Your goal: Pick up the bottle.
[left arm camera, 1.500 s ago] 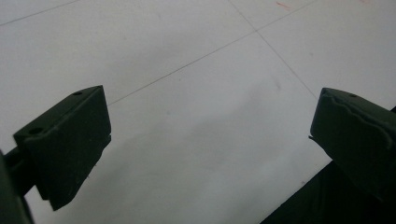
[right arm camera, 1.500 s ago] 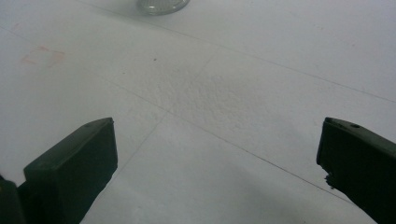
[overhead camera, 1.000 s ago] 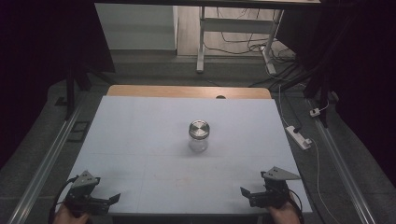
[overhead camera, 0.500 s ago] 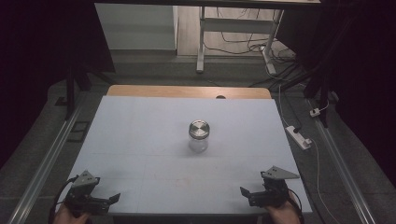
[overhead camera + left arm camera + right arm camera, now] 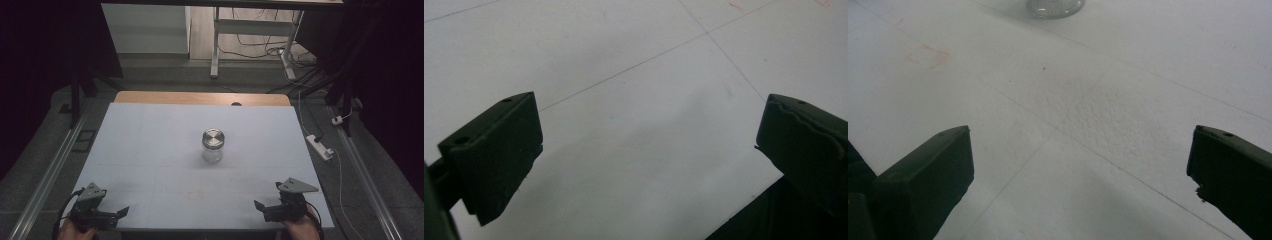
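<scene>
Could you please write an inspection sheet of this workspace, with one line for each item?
Surface: white table with thin grid lines and faint reddish marks.
Job's things: one glass jar with a metal lid, upright near the middle.
Clutter: nothing seen on the table.
Grippers: left gripper and right gripper at the near corners, both open, holding nothing.
Cables: one trails from each gripper; a power strip lies on the floor, right of the table.
Surroundings: dark; a metal frame beyond the table.

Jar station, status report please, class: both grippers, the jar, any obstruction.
Left gripper open, near left table edge. Right gripper open, near right edge. Lidded jar upright mid-table, untouched. Nothing between grippers and jar.
</scene>
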